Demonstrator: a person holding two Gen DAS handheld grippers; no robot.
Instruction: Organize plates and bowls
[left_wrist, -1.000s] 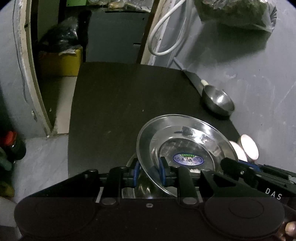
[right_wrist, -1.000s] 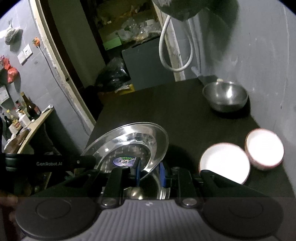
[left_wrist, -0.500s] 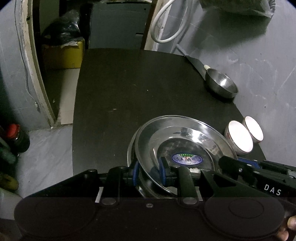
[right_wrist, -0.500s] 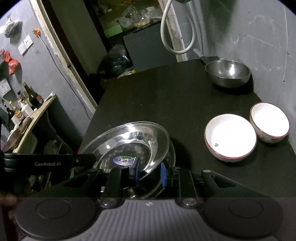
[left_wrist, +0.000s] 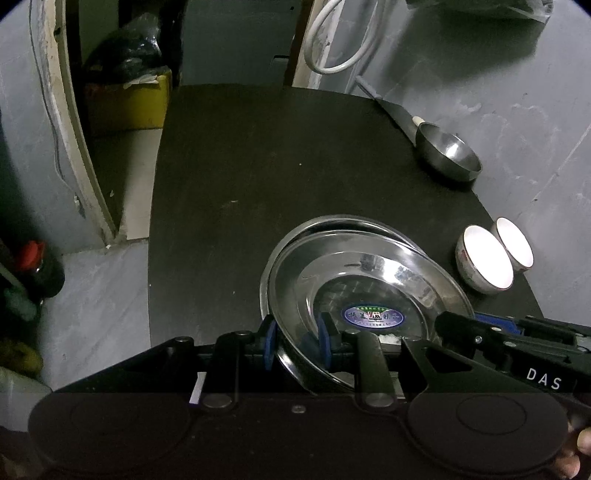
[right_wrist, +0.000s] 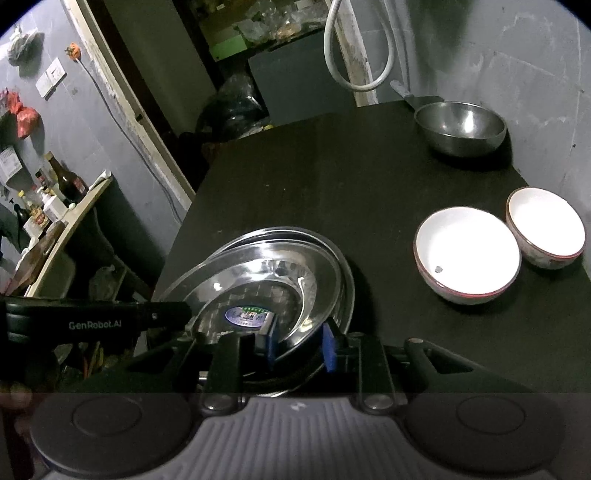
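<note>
We hold the top plate (left_wrist: 369, 280) over a second plate (right_wrist: 343, 266) at the tabletop's (left_wrist: 258, 166) near edge, left gripper (left_wrist: 295, 343) clamped on its rim. The right gripper (right_wrist: 301, 345) straddles the opposite rim, jaws opening; one-sided support could let it tip and clatter.

Steel plate (left_wrist: 369, 280) lowered onto plate beneath (rims nearly nested).
</note>
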